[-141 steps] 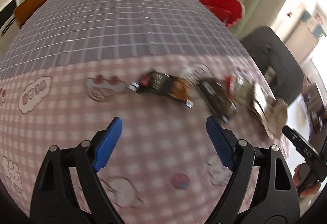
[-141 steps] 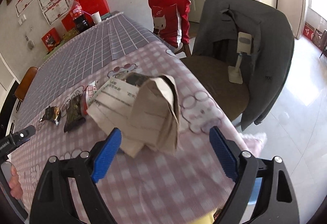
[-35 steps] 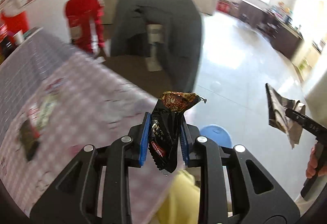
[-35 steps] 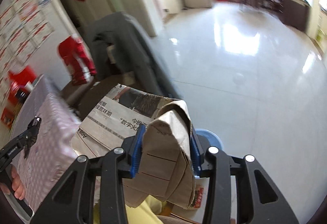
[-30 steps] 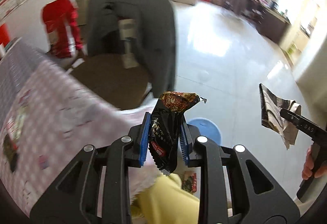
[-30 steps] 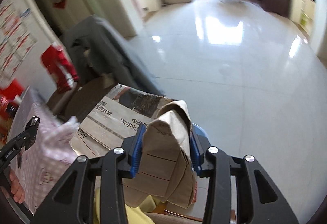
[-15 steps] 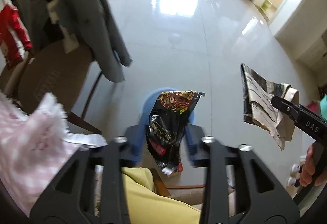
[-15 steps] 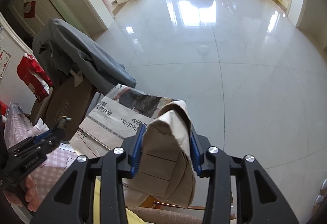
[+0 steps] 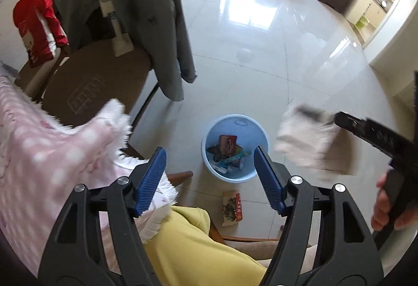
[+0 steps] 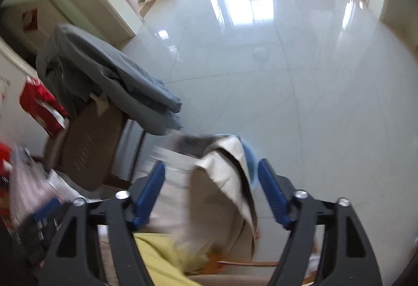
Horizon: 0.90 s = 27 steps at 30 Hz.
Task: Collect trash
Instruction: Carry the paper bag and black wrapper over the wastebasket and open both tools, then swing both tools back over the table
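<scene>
A light blue bin (image 9: 235,173) stands on the tiled floor with several snack wrappers (image 9: 227,145) in it. My left gripper (image 9: 208,150) hangs above the bin; its jaws are opening and nothing is between them. The folded newspaper and brown paper bundle (image 10: 222,181) sits blurred between the jaws of my right gripper (image 10: 211,164), which are opening, and the pads are off it. The left wrist view shows the same bundle (image 9: 305,139) blurred in mid-air just right of the bin. The bin's rim (image 10: 249,153) peeks out behind the bundle.
One wrapper (image 9: 231,207) lies on the floor in front of the bin. A chair draped with a grey coat (image 9: 146,12) stands left of the bin. The pink checked tablecloth (image 9: 52,145) hangs at the left. A yellow garment (image 9: 196,246) and a hand (image 9: 389,207) are close below.
Both grippers came down over the bin. The left jaws spread and the black snack wrapper left them. The right jaws spread off the paper bundle, which now blurs downward.
</scene>
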{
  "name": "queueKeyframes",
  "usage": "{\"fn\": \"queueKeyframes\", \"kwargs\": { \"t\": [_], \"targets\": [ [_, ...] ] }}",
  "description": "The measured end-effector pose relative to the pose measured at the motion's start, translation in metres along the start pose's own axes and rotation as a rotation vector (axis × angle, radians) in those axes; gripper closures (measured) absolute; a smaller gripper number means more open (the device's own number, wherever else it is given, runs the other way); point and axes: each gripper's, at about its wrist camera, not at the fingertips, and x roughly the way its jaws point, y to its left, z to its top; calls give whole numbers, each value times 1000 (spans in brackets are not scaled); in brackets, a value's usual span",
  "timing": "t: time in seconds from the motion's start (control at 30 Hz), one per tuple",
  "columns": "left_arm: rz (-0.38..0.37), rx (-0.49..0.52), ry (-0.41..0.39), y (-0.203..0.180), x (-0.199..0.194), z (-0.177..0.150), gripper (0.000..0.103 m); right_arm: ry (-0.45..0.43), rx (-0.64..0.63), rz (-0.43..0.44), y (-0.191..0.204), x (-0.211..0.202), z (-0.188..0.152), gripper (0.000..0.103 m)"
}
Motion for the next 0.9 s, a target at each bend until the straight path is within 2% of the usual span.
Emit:
{"fn": "queueKeyframes", "kwargs": {
  "t": [0.23,0.57,0.73,0.9],
  "targets": [
    [16,-13,-43,8,-14,-3,34,13,-72,-18,18,-2,-7,29],
    [21,-23,-57,6,-23,-12,34,9,-75,-38,17,-10,-20,29],
    [21,-42,-90,13,-37,-16,34,-12,-95,-15,23,-27,-28,29],
    [40,-76,-128,26,-55,-24,34,-51,-159,20,45,-46,-35,26]
  ]
}}
